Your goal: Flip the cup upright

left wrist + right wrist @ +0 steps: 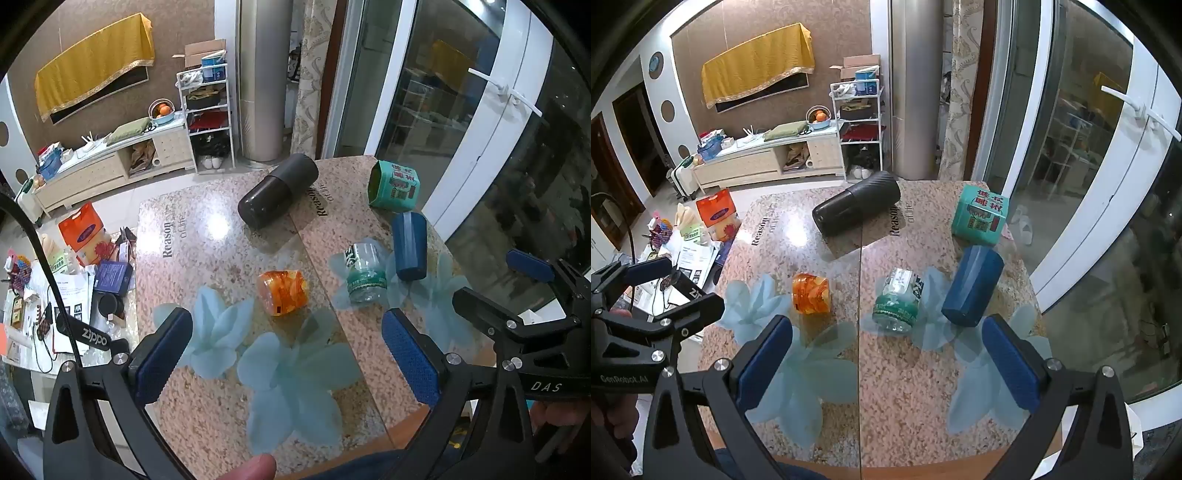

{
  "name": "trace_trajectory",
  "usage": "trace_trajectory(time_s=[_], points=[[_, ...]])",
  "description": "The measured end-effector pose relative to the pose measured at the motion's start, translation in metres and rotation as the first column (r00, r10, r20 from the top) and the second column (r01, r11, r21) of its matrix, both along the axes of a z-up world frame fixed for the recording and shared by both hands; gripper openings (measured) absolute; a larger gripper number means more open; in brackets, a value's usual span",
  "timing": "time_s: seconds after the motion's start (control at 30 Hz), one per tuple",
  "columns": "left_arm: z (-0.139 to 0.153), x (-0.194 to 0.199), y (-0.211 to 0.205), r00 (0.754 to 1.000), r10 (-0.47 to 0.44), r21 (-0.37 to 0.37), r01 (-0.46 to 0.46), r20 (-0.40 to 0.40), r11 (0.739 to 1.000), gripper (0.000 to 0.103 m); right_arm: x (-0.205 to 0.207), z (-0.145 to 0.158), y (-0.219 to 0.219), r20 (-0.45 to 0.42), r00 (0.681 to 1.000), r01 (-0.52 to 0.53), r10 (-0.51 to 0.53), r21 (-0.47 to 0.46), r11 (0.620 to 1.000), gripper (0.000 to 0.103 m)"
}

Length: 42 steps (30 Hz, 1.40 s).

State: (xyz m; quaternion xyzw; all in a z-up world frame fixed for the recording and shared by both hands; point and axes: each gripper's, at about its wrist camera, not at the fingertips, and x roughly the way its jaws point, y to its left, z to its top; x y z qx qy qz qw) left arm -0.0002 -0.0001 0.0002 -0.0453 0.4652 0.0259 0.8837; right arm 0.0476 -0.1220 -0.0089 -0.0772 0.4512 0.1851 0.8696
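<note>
Both hand-held grippers, left hand-held gripper (288,354) and right hand-held gripper (890,358), hover wide apart above the table (905,369); nothing held.

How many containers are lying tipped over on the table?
5: black tumbler at the far middle, teal carton far right, blue cup right, clear green-labelled cup centre, orange cup left. None seems hidden.
</note>
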Motion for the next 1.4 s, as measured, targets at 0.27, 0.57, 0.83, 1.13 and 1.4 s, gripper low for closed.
trace_trajectory(time_s=[0.27,0.57,0.83,1.13,1.4], points=[[-0.0021,0.0011,-0.0003,1.0,-0.001,-0.005,0.001,-0.007,1.0,0.103,-0.0001,0.0001,0.0,0.001,1.0,0.0,0.0,-0.001,1.0,0.103],[-0.0042,0.0015,0.0026,1.0,0.001,-0.013,-0.001,-0.009,1.0,0.103,0.0004,-0.0005,-0.0002,-0.003,1.0,0.001,-0.001,0.0,1.0,0.103],[-0.005,-0.0006,0.0008,1.0,0.006,-0.019,-0.006,-0.014,1.0,0.103,0.0016,-0.0009,-0.0014,-0.005,1.0,0.001,-0.001,-0.002,1.0,0.103],[-0.0069,-0.0018,0.0008,1.0,0.007,-0.02,-0.008,-0.018,1.0,0.103,0.0003,-0.0069,-0.0007,-0.014,1.0,0.003,-0.003,-0.001,1.0,0.103],[-0.0071,-0.0024,0.0018,1.0,0.007,-0.028,-0.007,-0.018,1.0,0.103,0.0009,-0.0075,-0.0002,-0.024,1.0,0.006,-0.006,0.003,1.0,0.103]])
